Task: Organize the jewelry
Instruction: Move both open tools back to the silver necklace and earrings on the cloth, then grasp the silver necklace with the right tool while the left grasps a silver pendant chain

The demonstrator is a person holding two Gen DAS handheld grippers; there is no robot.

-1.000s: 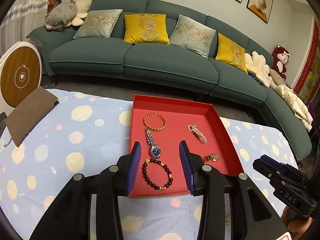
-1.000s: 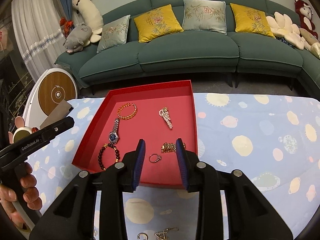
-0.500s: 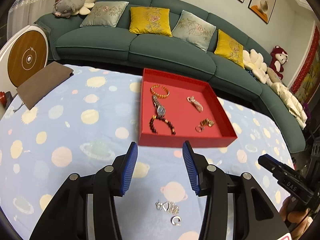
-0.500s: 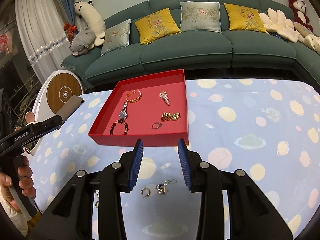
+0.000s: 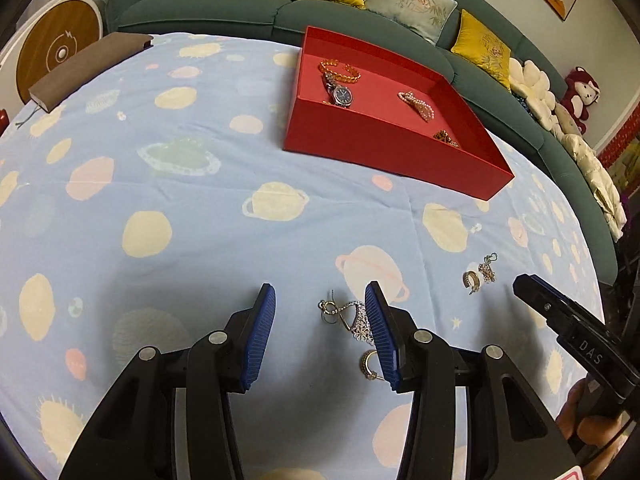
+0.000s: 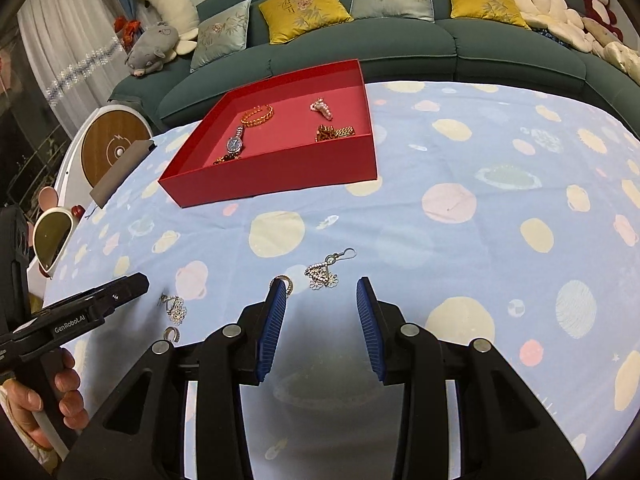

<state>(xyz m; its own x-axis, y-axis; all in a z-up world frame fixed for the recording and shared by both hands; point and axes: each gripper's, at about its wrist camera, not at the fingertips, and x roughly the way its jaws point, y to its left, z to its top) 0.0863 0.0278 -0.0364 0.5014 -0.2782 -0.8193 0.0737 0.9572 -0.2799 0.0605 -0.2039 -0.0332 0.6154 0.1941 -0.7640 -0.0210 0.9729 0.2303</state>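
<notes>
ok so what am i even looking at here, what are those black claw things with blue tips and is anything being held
Those are two hand-held grippers, not a robot: a person grips one in each hand. Each carries a wide-angle camera looking along its own two blue fingers, so each picture is one gripper's view.

The left gripper hangs over a silver flower earring and a small hoop. The right gripper hangs near a second silver earring and hoop. Both are open and hold nothing.

Everything lies on a pale blue planet-print cloth. Behind stands a red tray already holding a watch, a gold bracelet, a pearl piece and a gold chain.
</notes>
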